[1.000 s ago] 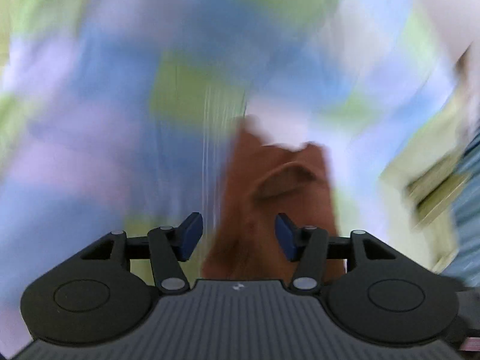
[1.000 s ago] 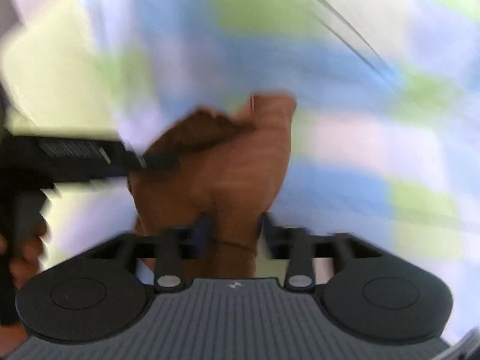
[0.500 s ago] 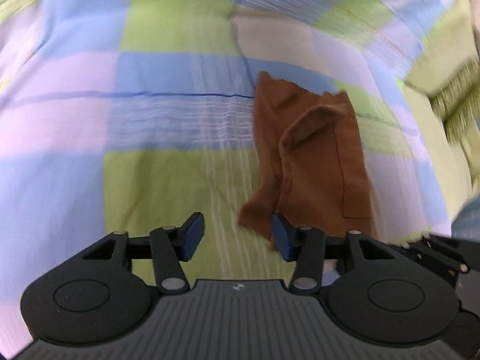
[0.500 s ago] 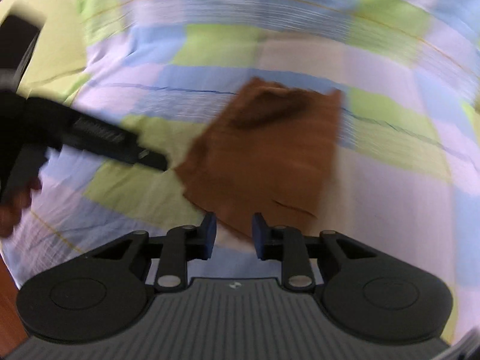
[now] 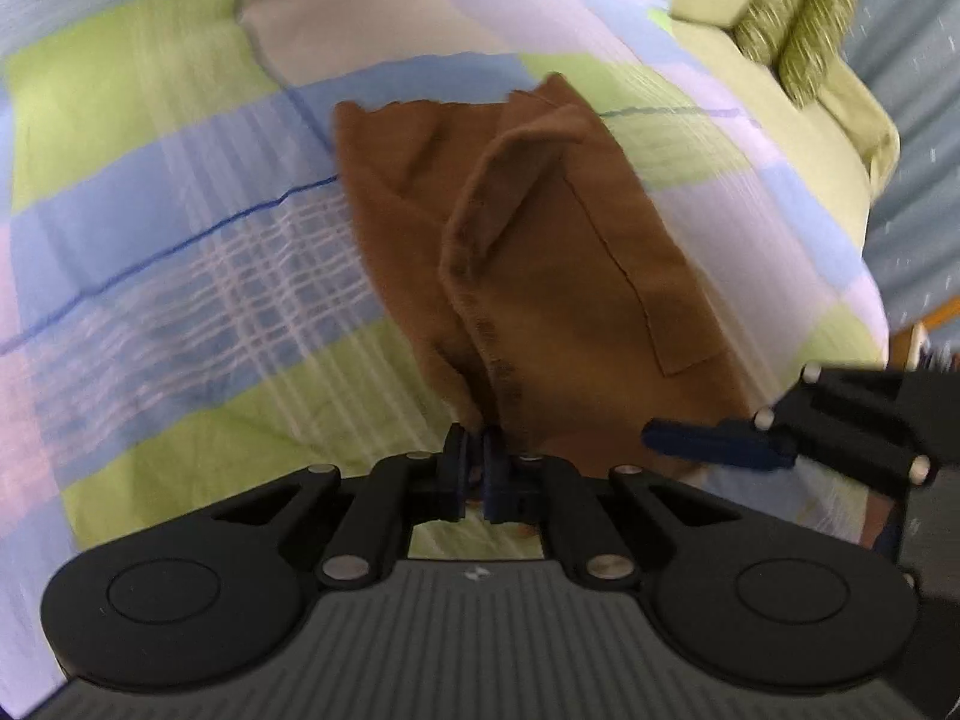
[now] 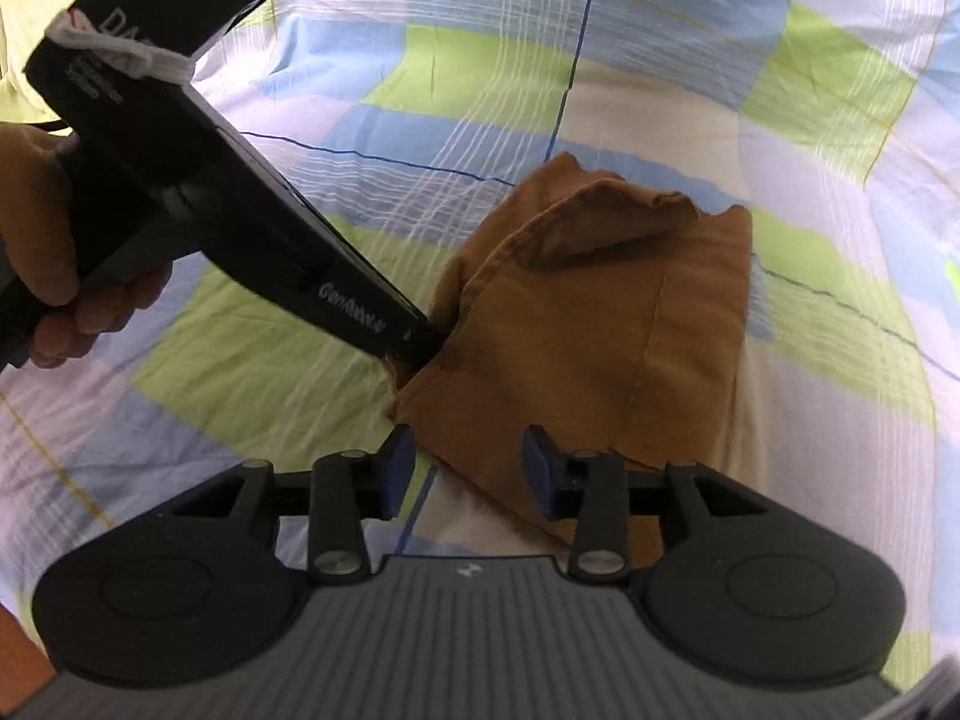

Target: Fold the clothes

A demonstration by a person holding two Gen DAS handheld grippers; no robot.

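Observation:
A brown garment [image 5: 540, 252] lies crumpled on the checked bedsheet [image 5: 180, 210], one flap folded over with a stitched hem showing. My left gripper [image 5: 474, 456] is shut on its near lower corner. In the right wrist view that same left gripper [image 6: 414, 345] comes in from the upper left and pinches the brown garment [image 6: 600, 324] at its left corner. My right gripper [image 6: 468, 456] hovers over the garment's near edge. Its jaws are opening, the cloth lies between them, and the pads do not press it. One blue finger of the right gripper [image 5: 708, 441] shows at the right.
A person's hand [image 6: 54, 252] holds the left tool. Green pillows [image 5: 792, 30] lie at the bed's far right corner, beside a blue-grey curtain [image 5: 918, 150]. The bedsheet [image 6: 660, 90] stretches far beyond the garment. Wooden floor [image 6: 18, 660] shows past the bed's near-left edge.
Both grippers came down closer to the garment. The left jaws went from apart to shut on the cloth's corner. The right jaws stand wider than half a second ago.

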